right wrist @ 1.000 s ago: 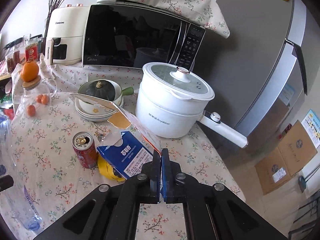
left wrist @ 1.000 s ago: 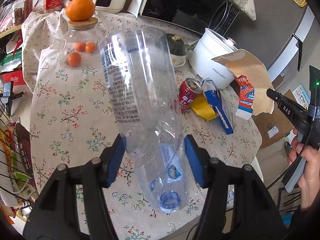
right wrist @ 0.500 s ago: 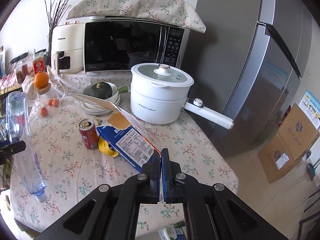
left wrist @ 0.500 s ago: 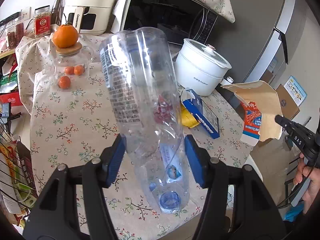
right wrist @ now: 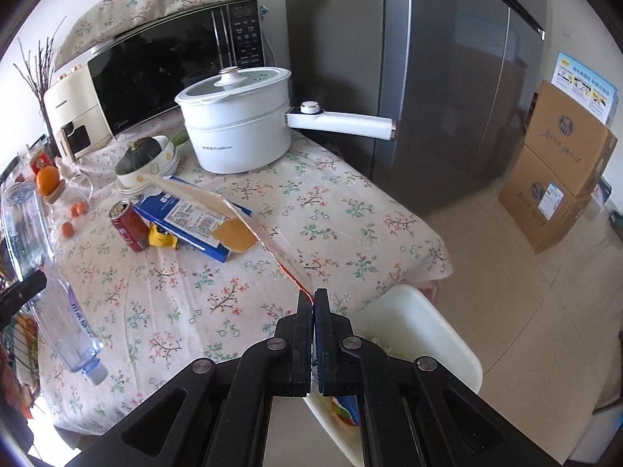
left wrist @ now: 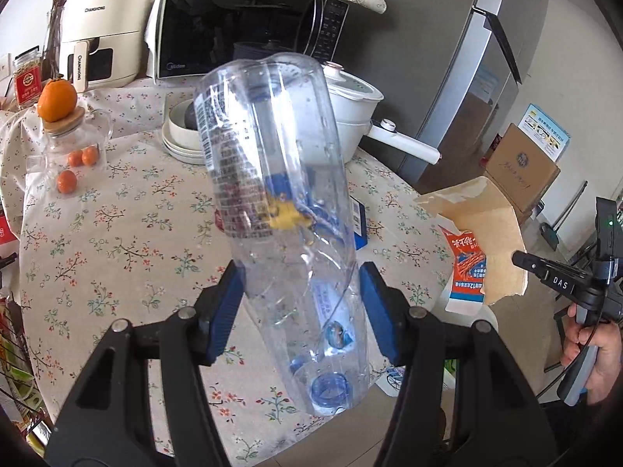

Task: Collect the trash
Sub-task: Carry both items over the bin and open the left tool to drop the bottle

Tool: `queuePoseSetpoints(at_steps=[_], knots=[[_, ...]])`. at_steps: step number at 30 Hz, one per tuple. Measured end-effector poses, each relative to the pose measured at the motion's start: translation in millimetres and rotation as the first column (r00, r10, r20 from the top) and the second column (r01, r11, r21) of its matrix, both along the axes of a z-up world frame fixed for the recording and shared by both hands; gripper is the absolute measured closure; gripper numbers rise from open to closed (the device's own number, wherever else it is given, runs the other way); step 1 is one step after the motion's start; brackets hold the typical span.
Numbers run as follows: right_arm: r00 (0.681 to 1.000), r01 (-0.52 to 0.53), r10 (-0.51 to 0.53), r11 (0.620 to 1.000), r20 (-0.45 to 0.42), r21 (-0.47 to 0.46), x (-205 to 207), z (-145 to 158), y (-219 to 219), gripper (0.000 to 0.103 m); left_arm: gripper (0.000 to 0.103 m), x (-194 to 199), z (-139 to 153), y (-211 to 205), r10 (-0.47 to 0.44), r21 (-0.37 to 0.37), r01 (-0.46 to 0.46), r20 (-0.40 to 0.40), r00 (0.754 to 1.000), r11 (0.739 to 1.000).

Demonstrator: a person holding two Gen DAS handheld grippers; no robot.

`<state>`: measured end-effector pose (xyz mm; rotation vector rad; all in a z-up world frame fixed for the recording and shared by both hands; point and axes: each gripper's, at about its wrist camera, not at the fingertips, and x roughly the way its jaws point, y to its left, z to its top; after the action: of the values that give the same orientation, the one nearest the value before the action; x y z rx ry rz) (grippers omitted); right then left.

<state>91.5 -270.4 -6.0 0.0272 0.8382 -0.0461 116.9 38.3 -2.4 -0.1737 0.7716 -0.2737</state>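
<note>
A floral-clothed table stands before a grey fridge, a white bin at its edge. The left gripper clamps a clear plastic bottle; the right gripper, pressed together, pinches a flattened carton. Both loads look bound for the bin; next, position over it and release.

The left wrist view looks along its hand-held gripper, slanting down at the bench, with a bottle very close at frame centre. The right wrist view looks down over the bench edge and the floor at right. Both share the bench, pot and microwave.
</note>
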Motion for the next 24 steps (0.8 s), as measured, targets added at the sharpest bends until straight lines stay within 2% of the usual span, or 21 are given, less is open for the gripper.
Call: queuePoseSetpoints(at_steps=[9,13,18,24], knots=[[0.994,0.103,-0.102,0.994,-0.039,0.044,-29,-5,-72,0.101,0.041,-4,-3,-76,-0.126,-0.012,0.127,0.028,0.992,0.992],[0.989,0.131,-0.127,0.99,-0.082,0.053,-37,-18,-94,0.101,0.042,-7,-8,-114,-0.178,-0.016,0.18,0.066,0.982,0.984],[0.979,0.157,-0.149,0.986,-0.141,0.052,-43,-37,-114,0.101,0.041,-16,-22,-171,-0.263,0.05,0.258,0.125,0.957,0.965],[0.966,0.204,-0.186,0.975,-0.179,0.084,-49,-48,-139,0.101,0.041,-14,-43,-221,-0.331,0.094,0.32,0.141,0.933,0.943]])
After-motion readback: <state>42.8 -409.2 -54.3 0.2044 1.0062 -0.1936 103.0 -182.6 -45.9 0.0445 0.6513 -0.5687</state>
